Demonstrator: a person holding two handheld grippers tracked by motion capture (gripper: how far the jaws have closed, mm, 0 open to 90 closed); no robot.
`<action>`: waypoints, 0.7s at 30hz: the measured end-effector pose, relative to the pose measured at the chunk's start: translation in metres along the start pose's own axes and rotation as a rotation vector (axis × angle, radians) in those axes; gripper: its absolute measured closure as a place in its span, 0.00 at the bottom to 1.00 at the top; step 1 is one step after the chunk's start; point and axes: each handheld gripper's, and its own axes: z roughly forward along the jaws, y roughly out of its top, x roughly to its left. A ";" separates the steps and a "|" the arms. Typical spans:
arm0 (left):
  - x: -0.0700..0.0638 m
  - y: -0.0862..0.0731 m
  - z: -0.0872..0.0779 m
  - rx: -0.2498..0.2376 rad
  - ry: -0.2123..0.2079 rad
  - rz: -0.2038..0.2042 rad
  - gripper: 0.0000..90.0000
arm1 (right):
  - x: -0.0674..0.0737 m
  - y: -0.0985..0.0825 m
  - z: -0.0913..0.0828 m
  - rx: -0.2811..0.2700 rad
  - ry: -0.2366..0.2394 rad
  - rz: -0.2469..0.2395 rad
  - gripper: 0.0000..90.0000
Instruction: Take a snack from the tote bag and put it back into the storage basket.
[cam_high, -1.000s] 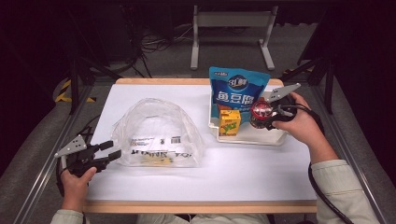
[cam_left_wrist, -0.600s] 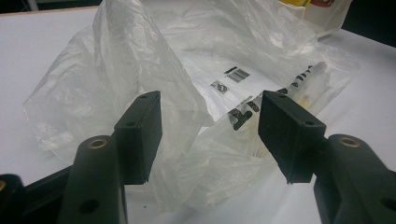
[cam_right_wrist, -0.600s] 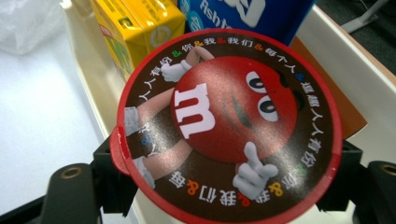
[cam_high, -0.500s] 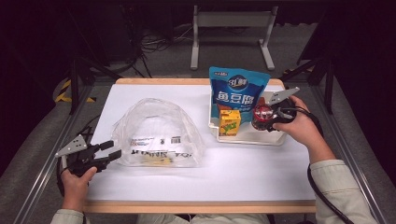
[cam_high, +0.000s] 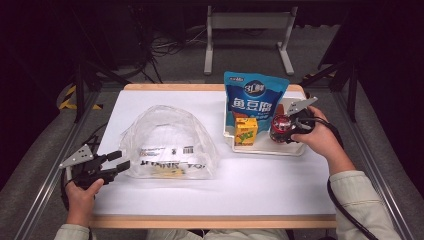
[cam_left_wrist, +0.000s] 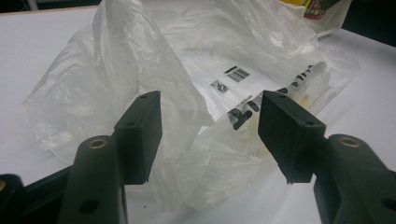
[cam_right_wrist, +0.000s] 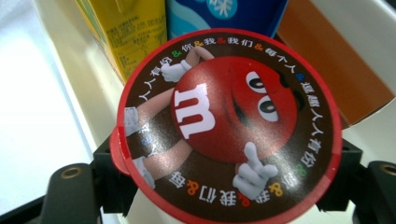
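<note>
A red-lidded candy cup sits between the jaws of my right gripper, which is shut on its sides. In the high view the cup hangs low over the right half of a white tray, with the right gripper around it. A yellow juice box and a tall blue pouch stand in the tray beside it. My left gripper rests open at the left edge of a crumpled clear plastic bag. In the left gripper view, folds of the bag lie between the open jaws, untouched.
The white table cover is edged by a wooden rim. Metal rails run along both sides of the table. A stand and cables sit on the floor beyond the far edge. The juice box is close behind the cup.
My right gripper has sunk a little toward the tray with the candy cup still in it. The left gripper and the bag have stayed put.
</note>
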 end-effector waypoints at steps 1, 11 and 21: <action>0.000 0.000 0.000 0.000 0.000 0.000 0.45 | 0.000 -0.001 0.001 0.004 0.001 -0.002 0.28; -0.001 -0.001 -0.002 -0.001 0.001 -0.008 0.45 | -0.003 -0.007 0.011 0.034 0.009 0.005 0.28; -0.001 -0.002 -0.003 -0.001 0.008 -0.008 0.45 | -0.004 -0.007 0.018 0.054 0.016 0.008 0.28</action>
